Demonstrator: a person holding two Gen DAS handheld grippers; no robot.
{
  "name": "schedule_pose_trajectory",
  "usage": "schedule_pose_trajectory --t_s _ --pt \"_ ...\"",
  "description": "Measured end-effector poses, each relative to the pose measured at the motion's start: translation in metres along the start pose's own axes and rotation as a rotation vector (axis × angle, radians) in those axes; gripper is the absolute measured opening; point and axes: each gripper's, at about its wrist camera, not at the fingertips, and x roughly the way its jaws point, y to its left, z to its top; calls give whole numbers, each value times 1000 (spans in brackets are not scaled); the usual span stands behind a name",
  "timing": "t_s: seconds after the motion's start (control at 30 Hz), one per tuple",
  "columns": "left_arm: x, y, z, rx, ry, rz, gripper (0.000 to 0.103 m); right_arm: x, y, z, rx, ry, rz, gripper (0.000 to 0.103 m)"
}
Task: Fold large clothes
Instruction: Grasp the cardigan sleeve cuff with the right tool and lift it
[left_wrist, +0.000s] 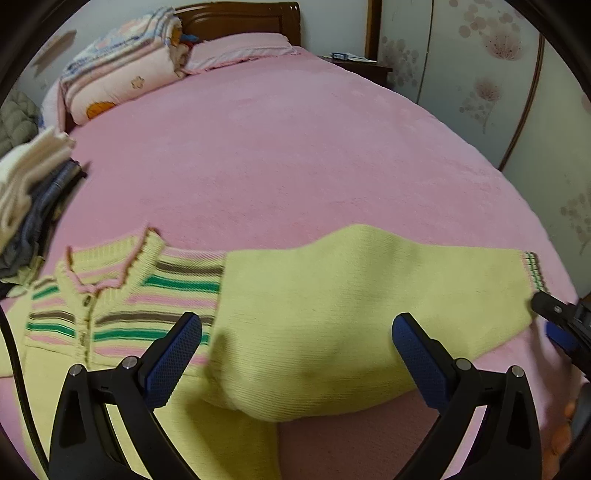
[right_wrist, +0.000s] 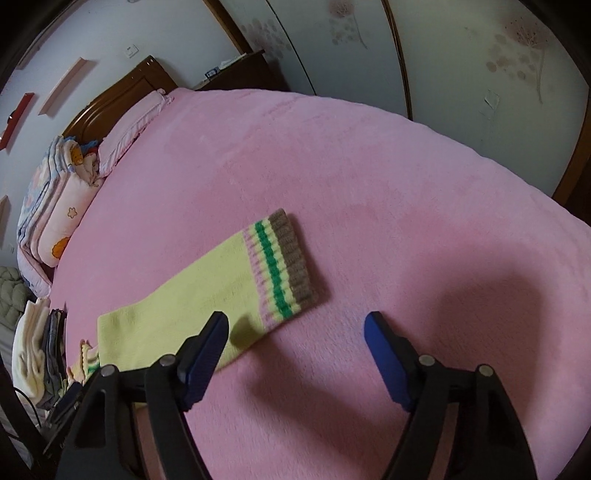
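A pale yellow knitted cardigan (left_wrist: 122, 295) with pink, green and brown stripes and a buttoned front lies flat on the pink bed cover (left_wrist: 295, 155). Its plain yellow sleeve (left_wrist: 351, 295) stretches to the right and ends in a striped cuff (right_wrist: 284, 266). My left gripper (left_wrist: 297, 325) hovers open over the upper sleeve, with nothing between its blue pads. My right gripper (right_wrist: 295, 321) stands open just in front of the cuff, its left finger over the sleeve's edge. It also shows at the right edge of the left wrist view as the right gripper (left_wrist: 561, 321).
A stack of folded clothes (left_wrist: 29, 192) sits at the bed's left edge. Folded quilts (left_wrist: 122, 74) and a pink pillow (left_wrist: 240, 51) lie by the wooden headboard (left_wrist: 240, 18). A nightstand (left_wrist: 354, 62) and patterned wardrobe doors (left_wrist: 480, 74) stand at the right. A black cable (left_wrist: 14, 362) hangs at the left.
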Motion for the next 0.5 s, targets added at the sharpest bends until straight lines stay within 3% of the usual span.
schedule_pose_trajectory --t_s 0.07,0.13,0.2,0.33,0.43,0.5 --pt "-1 -1 -1 -8 2 -24 102 5 3 2 -7 -5 2 76" --pt "-4 0 0 -9 0 -32 102 10 8 5 -21 -14 -3 66" --pt "-8 1 1 -18 9 -46 102 15 12 8 -41 -7 -12 36" --pt "-17 11 5 -45 62 -86 102 9 16 11 -37 -15 34 10" --pt "-26 15 11 -44 123 -93 102 -13 25 7 -45 -61 81 10" --pt "-37 19 11 -26 122 -91 102 -30 38 5 -65 -92 128 10"
